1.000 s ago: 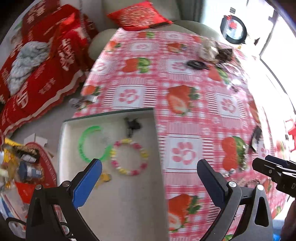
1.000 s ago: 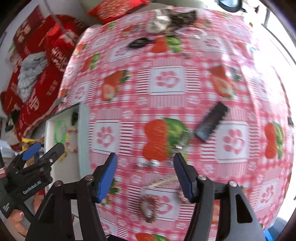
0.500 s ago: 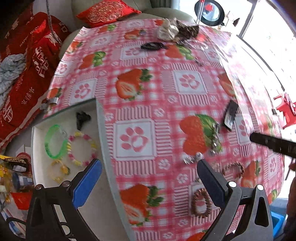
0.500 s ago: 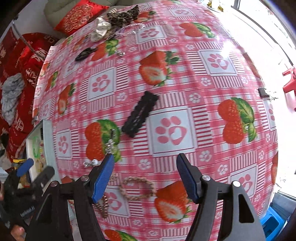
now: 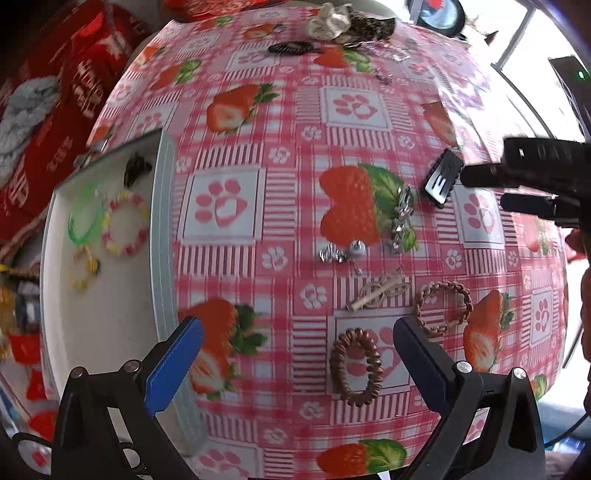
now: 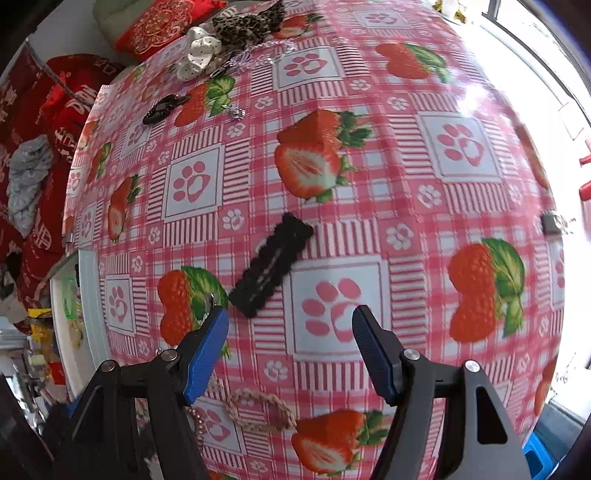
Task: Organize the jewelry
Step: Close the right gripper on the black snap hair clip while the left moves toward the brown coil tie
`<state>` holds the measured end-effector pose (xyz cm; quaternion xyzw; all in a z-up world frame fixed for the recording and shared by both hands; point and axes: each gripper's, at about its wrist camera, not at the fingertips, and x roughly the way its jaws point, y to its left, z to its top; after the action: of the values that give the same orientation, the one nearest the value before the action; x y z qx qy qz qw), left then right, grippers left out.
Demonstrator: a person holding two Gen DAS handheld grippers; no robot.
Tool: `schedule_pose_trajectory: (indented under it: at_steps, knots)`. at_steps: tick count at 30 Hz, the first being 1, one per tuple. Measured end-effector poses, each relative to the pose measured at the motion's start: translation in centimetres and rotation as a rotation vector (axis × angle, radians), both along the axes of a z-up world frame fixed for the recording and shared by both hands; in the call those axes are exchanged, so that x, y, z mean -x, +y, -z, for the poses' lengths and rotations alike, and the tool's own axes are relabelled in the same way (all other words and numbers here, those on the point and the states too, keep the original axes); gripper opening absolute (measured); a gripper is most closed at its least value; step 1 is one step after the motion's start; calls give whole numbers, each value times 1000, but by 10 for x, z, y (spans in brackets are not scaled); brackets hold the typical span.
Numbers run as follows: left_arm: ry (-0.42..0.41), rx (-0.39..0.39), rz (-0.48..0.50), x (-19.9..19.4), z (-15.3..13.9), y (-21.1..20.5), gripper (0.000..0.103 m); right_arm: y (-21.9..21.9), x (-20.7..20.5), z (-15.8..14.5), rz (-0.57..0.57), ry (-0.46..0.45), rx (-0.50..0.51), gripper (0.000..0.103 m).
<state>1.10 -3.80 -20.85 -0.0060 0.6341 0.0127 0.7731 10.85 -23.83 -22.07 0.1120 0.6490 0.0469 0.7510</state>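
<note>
My left gripper (image 5: 295, 354) hangs open over the strawberry tablecloth, with a brown coil hair tie (image 5: 356, 365) on the cloth below its gap. A braided bracelet (image 5: 445, 306), a beige hairpin (image 5: 380, 293) and silver pieces (image 5: 402, 218) lie just beyond. The white tray (image 5: 162, 221) at left holds a green bangle (image 5: 85, 214), a pink-and-yellow bead bracelet (image 5: 125, 225) and a small black clip (image 5: 136, 168). My right gripper (image 6: 290, 350) is open and empty; the black hair clip (image 6: 273, 266) lies just past its left fingertip. From the left wrist view, the right gripper (image 5: 484, 190) hovers beside that clip (image 5: 443, 177).
At the far edge lie a white scrunchie (image 6: 197, 55), a leopard-print scrunchie (image 6: 247, 22) and another black clip (image 6: 164, 107). The braided bracelet (image 6: 258, 410) sits under my right gripper's body. Red bedding and a cushion lie beyond the table on the left; the table's near edge is close.
Both grippers have moved right, away from the tray, and sunk toward the cloth. The loose jewelry came under the left gripper; the black hair clip drew close to the right gripper's fingertips.
</note>
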Motion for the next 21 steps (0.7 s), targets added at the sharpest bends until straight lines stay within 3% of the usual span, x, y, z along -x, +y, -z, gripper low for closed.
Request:
schedule_pose_trajectory:
  at_steps: [6,12,17,19,21]
  knots:
    - [22,3,-79,16,12,0,103,9,-16,13,-7,16,29,73]
    - [31,25,-90,32,24,2,103,18,-22,24,39,12,60,73]
    - [19,44,-70,42,31,0,103,36,-25,28,36,-35,158,73]
    - [21,52,-56,44,34,-2,95,46,-27,31,7,-40,215,74]
    - [29,54,-38,45,38,-7,94,55,-28,34,-30,-45,266,74]
